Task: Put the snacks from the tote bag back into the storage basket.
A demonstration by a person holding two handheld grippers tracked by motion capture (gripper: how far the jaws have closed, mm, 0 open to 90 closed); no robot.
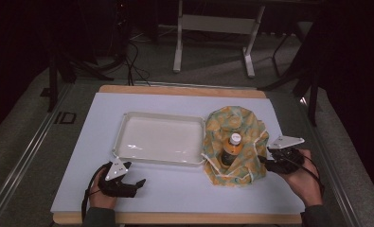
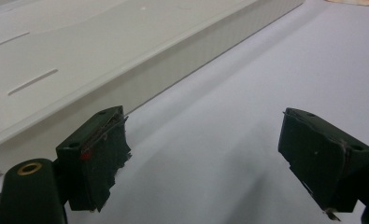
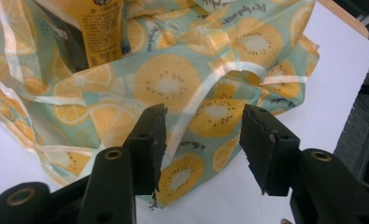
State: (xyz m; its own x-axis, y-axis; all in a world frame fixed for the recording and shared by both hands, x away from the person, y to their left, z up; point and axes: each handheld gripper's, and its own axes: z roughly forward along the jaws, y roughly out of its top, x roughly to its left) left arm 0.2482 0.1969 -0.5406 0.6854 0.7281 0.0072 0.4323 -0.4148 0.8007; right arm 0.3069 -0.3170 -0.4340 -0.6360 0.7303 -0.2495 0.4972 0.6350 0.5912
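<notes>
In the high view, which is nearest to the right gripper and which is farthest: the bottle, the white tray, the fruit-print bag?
From the right gripper, nearest first:
1. Fruit-print bag, just beside its jaws, at the table's right.
2. Bottle, standing inside the bag.
3. White tray, at the table's middle, beyond the bag.

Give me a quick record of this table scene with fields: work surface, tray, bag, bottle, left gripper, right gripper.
work surface: white mat on a wooden table
tray: white plastic tray, nothing in it, left of the bag
bag: fruit-print fabric bag, slumped open on the mat
bottle: orange drink bottle, white cap, upright inside the bag
left gripper: left gripper open, near the tray's front edge, nothing between the fingers
right gripper: right gripper open, at the bag's right side, white handle strap in front of its fingers, not clamped
</notes>
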